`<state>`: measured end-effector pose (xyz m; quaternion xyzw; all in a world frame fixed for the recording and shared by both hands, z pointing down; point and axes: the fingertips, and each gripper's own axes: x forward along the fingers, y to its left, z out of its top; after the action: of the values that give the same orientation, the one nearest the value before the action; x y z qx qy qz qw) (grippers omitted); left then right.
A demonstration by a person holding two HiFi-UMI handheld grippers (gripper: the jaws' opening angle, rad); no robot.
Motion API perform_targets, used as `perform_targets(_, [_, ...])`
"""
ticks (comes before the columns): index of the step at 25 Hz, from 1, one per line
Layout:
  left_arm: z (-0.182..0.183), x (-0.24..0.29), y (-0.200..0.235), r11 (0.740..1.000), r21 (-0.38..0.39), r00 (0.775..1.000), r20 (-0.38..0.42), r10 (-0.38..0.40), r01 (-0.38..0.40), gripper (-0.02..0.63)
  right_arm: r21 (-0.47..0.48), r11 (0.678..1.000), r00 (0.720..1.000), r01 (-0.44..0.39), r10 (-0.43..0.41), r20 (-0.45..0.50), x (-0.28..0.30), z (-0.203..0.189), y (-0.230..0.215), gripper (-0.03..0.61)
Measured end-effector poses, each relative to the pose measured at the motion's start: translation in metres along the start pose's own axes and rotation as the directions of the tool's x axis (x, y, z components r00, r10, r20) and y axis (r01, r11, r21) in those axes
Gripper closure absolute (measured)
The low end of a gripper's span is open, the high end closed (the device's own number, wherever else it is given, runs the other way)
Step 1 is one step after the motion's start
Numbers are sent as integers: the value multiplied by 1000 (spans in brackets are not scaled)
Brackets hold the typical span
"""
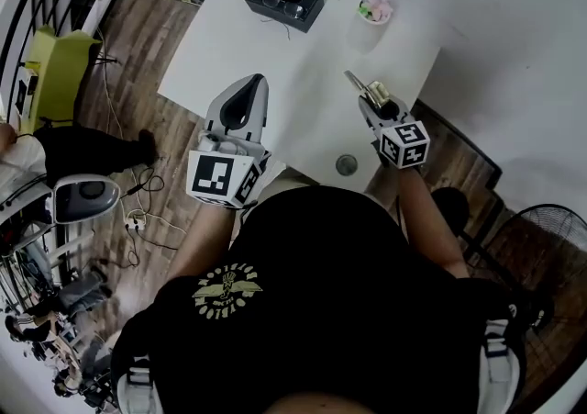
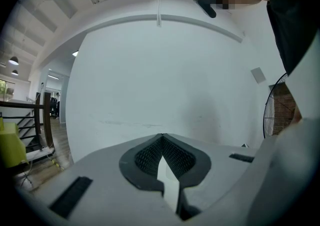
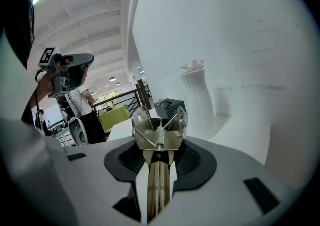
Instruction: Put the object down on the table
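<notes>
Head view: the right tool (image 1: 374, 102) pinches a metal spring clip (image 1: 358, 83) by its handles just above the white table (image 1: 275, 45), tilted down, seemingly to set it there. The left tool (image 1: 249, 91), pressed together and empty, hovers alongside, out of the way.

Between the black, finely ribbed pads (image 3: 195, 162) of my right claw (image 3: 159, 162), a silvery metal spring clip (image 3: 159, 132) is showing a dull, brushed sheen. Its coil wire is gleaming a little brighter and its legs are looking brassy. The claw's shell is looking like smooth, matt grey plastic. So is my left claw (image 2: 162, 140), whose black pads are showing a mesh-like grain. Beneath both claws the white table (image 1: 303, 82) is looking smooth and matt. Left of my left claw, the brown plank wood floor (image 1: 174, 128) is looking matt.
</notes>
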<state>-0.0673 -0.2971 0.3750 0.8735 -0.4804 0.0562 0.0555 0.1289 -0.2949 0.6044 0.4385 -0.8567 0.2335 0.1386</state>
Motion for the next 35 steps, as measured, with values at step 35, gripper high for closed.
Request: perform_targets(35, [-7,-34,-5,999,-34,1000,14,8,-7,606,151,988,911,40,26,-413,37,-153,-14,402])
